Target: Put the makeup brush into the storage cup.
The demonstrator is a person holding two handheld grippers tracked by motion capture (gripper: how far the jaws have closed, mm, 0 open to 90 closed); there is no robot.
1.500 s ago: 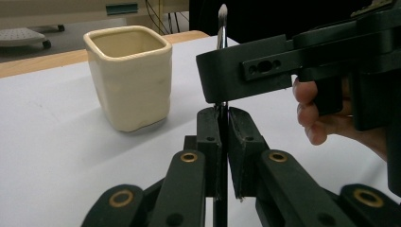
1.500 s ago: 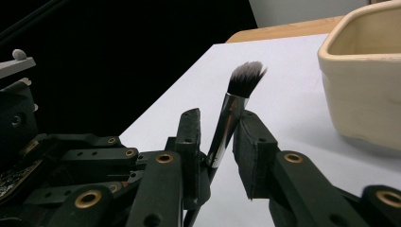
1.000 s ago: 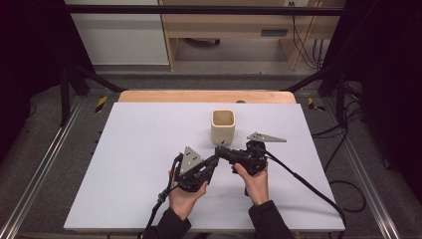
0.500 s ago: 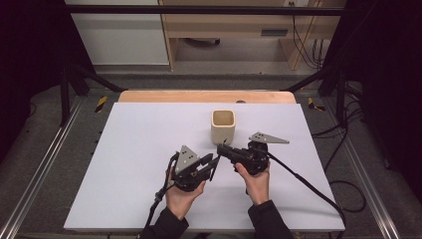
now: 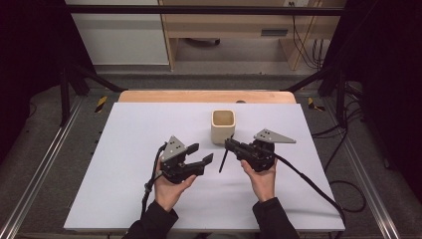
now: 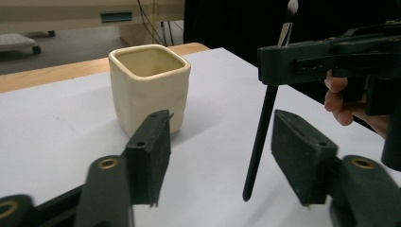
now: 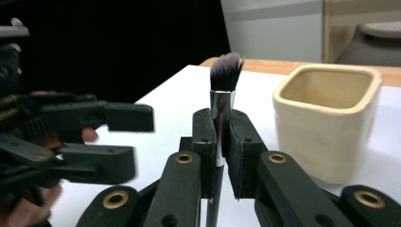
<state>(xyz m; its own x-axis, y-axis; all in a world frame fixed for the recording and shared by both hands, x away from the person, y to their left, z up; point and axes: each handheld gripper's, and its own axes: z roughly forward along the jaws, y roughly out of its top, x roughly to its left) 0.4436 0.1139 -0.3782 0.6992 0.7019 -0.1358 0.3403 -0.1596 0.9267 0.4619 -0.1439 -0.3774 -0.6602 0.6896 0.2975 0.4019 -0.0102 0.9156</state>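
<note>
Brush (image 7: 222, 101) stays pinched upright in right gripper (image 7: 221, 142); left gripper (image 5: 203, 154), jaws just opened, empty. Tilting risks missing the cup (image 5: 222, 126).

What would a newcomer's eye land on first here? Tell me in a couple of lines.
First, the makeup brush clamped upright in the right gripper near the middle of the white table, bristles up. Just behind it stands an empty cream square cup. The left gripper, its jaws just opened with nothing between them, sits beside the brush's black handle.
</note>
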